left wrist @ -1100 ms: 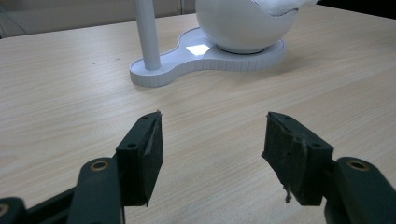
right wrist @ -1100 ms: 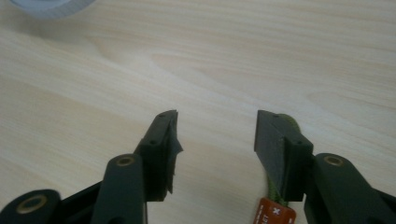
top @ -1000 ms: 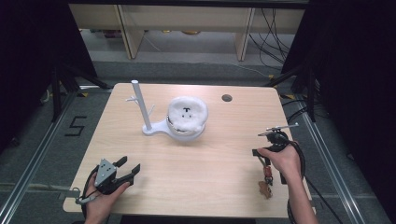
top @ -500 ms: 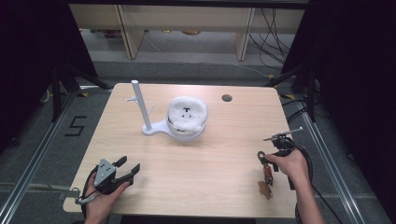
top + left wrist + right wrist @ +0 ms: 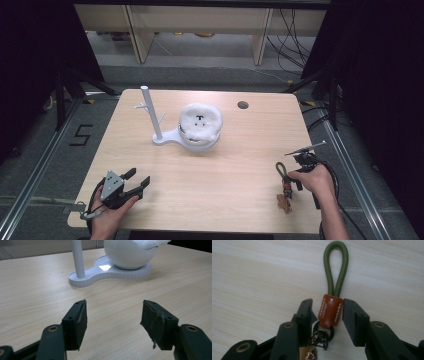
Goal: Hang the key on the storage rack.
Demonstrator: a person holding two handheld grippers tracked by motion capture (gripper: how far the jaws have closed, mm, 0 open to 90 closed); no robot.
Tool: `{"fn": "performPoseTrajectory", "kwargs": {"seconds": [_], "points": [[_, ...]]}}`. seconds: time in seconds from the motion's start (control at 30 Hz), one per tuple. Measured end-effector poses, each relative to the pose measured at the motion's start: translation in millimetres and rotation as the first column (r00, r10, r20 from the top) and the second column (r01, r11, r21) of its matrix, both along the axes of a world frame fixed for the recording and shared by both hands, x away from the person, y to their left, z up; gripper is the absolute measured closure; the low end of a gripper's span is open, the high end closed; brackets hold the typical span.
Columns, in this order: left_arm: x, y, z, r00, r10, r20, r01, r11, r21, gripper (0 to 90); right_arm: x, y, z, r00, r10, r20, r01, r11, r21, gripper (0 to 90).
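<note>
The right gripper (image 5: 325, 312) straddles the keychain's leather tab (image 5: 330, 312) near the table's right front edge, jaws not yet shut; closing off-centre could skid it away; the left gripper (image 5: 113, 322) hangs open, empty.

1. My left hand (image 5: 107, 212) comes in near the table's (image 5: 210, 170) near-left corner and holds the left gripper (image 5: 136, 182) low over the table top.
2. Its jaws stand wide apart with nothing between them; in the left gripper view the two black pads (image 5: 81, 321) face each other across bare wood.
3. My right hand (image 5: 315, 180) sits near the table's near-right edge, wrapped around the right gripper (image 5: 287, 182).
4. That gripper points down at the table; in the right gripper view its jaws are parted only a little, one on either side of a small strap piece, the right jaw close against it and the left just beside it.
</note>
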State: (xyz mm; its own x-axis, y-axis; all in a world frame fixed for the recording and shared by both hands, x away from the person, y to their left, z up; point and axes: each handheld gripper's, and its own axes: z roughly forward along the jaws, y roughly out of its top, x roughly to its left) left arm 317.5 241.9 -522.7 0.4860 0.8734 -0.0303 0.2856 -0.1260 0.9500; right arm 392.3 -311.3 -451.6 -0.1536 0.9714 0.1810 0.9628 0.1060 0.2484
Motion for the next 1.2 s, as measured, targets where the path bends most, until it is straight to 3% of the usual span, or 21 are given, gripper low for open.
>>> {"fn": "performPoseTrajectory", "kwargs": {"seconds": [0.13, 0.17, 0.2, 0.23, 0.3, 0.33, 0.4, 0.47, 0.5, 0.6, 0.63, 0.73, 0.77, 0.8, 0.83, 0.87, 0.93, 0.97, 1.0, 1.2], "points": [[-0.3, 0.0, 0.1, 1.0000, 0.003, -0.001, -0.003, 1.0000, 0.001, 36.9, 4.3, -6.7, -6.9, 0.9990, 0.029, 0.034, -0.029, 0.9996, -0.003, 62.0], [-0.4, 0.0, 0.0, 1.0000, 0.003, 0.000, -0.003, 1.0000, -0.002, 36.9, 4.9, -4.3, -6.7, 0.9994, -0.024, -0.025, 0.024, 0.9997, -0.006, 63.6], [-0.4, 0.2, 0.0, 1.0000, 0.003, 0.000, -0.003, 1.0000, -0.001, 36.9, 7.1, -7.8, -10.5, 0.9999, 0.002, -0.015, -0.002, 0.9999, -0.011, 64.7], [-0.4, 0.2, 0.0, 1.0000, 0.003, 0.000, -0.003, 1.0000, -0.002, 36.9, 6.3, -4.1, -11.0, 0.9993, -0.027, -0.026, 0.028, 0.9995, 0.014, 65.0], [0.8, 0.1, -0.7, 1.0000, -0.003, 0.006, 0.003, 0.9999, -0.011, 36.9, 7.1, -2.3, -12.7, 0.9994, -0.018, -0.030, 0.019, 0.9997, 0.015, 65.0], [0.4, 0.0, -0.5, 1.0000, -0.001, 0.005, 0.001, 0.9999, -0.010, 36.9, 6.8, 1.0, -13.2, 0.9975, -0.053, -0.047, 0.054, 0.9982, 0.025, 65.0], [-0.8, -0.1, -0.1, 1.0000, 0.000, 0.002, 0.000, 1.0000, -0.003, 36.9, 10.1, -4.0, -15.5, 0.9995, 0.007, -0.030, -0.007, 1.0000, -0.003, 65.0], [-0.9, -0.6, -0.1, 1.0000, -0.001, 0.001, 0.001, 1.0000, -0.001, 36.9, 11.0, -1.3, -17.7, 0.9994, -0.021, -0.027, 0.021, 0.9998, 0.006, 64.9], [-0.8, -0.9, -0.1, 1.0000, -0.001, 0.001, 0.001, 1.0000, -0.001, 36.9, 12.7, -3.9, -18.5, 0.9997, 0.017, -0.018, -0.017, 0.9998, -0.013, 64.8], [0.0, -1.1, -0.5, 1.0000, -0.005, 0.006, 0.005, 1.0000, -0.003, 36.9, 13.4, -1.2, -20.0, 0.9976, -0.024, -0.065, 0.023, 0.9997, -0.004, 64.4], [0.4, -1.1, -0.6, 0.9999, -0.007, 0.012, 0.007, 1.0000, -0.003, 36.9, 13.4, -0.5, -21.8, 0.9989, -0.022, -0.042, 0.022, 0.9998, -0.002, 64.4], [-0.2, -1.0, -0.6, 1.0000, -0.004, 0.009, 0.004, 1.0000, -0.006, 36.9, 14.9, -2.6, -22.7, 0.9992, 0.017, -0.036, -0.017, 0.9998, -0.008, 66.7], [0.4, -1.0, -0.7, 0.9999, -0.008, 0.014, 0.008, 1.0000, -0.004, 36.9, 13.8, 1.4, -21.3, 0.9963, -0.043, -0.075, 0.042, 0.9991, -0.010, 67.7], [0.5, -1.1, -0.7, 0.9999, -0.008, 0.013, 0.008, 1.0000, -0.003, 36.9, 12.9, 2.8, -22.5, 0.9982, -0.036, -0.048, 0.036, 0.9993, -0.002, 68.5], [0.5, -1.4, -0.7, 0.9999, -0.009, 0.013, 0.009, 0.9999, -0.004, 36.9, 13.8, 0.4, -22.9, 0.9996, 0.017, -0.023, -0.017, 0.9998, -0.013, 69.3], [0.2, -1.4, -0.7, 0.9999, -0.008, 0.011, 0.008, 1.0000, -0.003, 36.9, 13.8, 2.1, -22.3, 0.9989, -0.005, -0.046, 0.004, 0.9996, -0.028, 70.2], [-1.6, -1.3, 0.0, 1.0000, 0.002, 0.000, -0.002, 1.0000, 0.004, 36.9, 14.3, 3.3, -21.7, 0.9984, 0.005, -0.056, -0.006, 0.9997, -0.022, 73.8], [-0.1, -1.2, -0.8, 0.9998, -0.011, 0.014, 0.011, 0.9999, -0.005, 36.9, 13.9, 5.9, -21.5, 0.9977, -0.014, -0.067, 0.013, 0.9998, -0.013, 74.9], [-0.5, -1.1, -0.8, 0.9999, -0.008, 0.010, 0.008, 0.9999, -0.007, 36.9, 14.7, 3.7, -23.3, 0.9991, 0.033, -0.027, -0.033, 0.9992, -0.021, 76.0], [-1.7, -0.9, 0.0, 1.0000, 0.001, 0.000, -0.001, 1.0000, 0.001, 36.9, 14.9, 8.8, -22.8, 0.9981, 0.026, -0.055, -0.027, 0.9995, -0.013, 78.9]]}}
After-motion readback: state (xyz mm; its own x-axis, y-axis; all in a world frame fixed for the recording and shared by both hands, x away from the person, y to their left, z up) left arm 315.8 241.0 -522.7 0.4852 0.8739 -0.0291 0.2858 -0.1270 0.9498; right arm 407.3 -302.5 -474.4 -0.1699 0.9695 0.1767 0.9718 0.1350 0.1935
